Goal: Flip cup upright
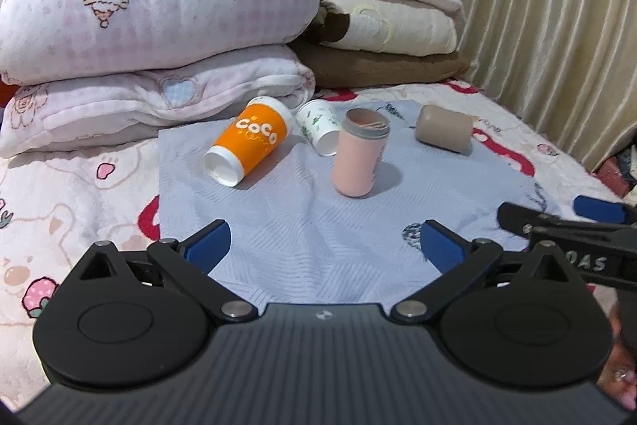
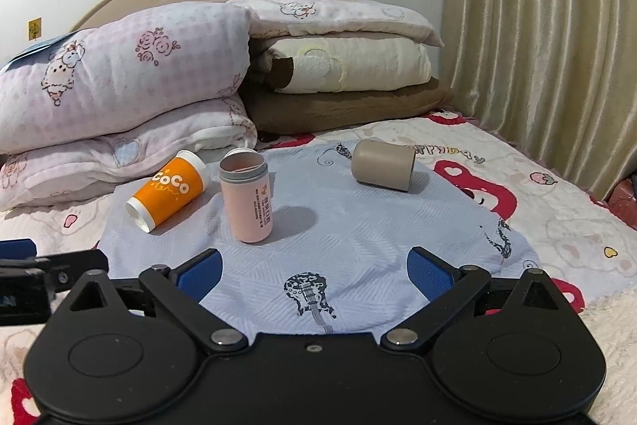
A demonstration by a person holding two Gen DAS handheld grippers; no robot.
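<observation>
On a pale blue cloth [image 1: 302,218] [image 2: 358,226] a pink cup [image 1: 358,154] [image 2: 249,200] stands upright with its mouth up. An orange "CoCo" cup [image 1: 249,142] [image 2: 167,190] lies on its side to its left. A white cup with green print [image 1: 320,130] lies on its side behind the pink one; in the right wrist view only its rim shows. A beige cup [image 1: 442,129] [image 2: 383,165] lies on its side at the right. My left gripper [image 1: 324,251] and my right gripper [image 2: 314,271] are open and empty, short of the cups.
Folded pink quilts [image 1: 151,38] [image 2: 119,98] and brown-and-cream blankets [image 1: 382,38] [image 2: 342,82] are stacked behind the cloth. A curtain [image 1: 557,18] [image 2: 537,26] hangs on the right. The right gripper's fingers [image 1: 597,212] show at the left wrist view's right edge.
</observation>
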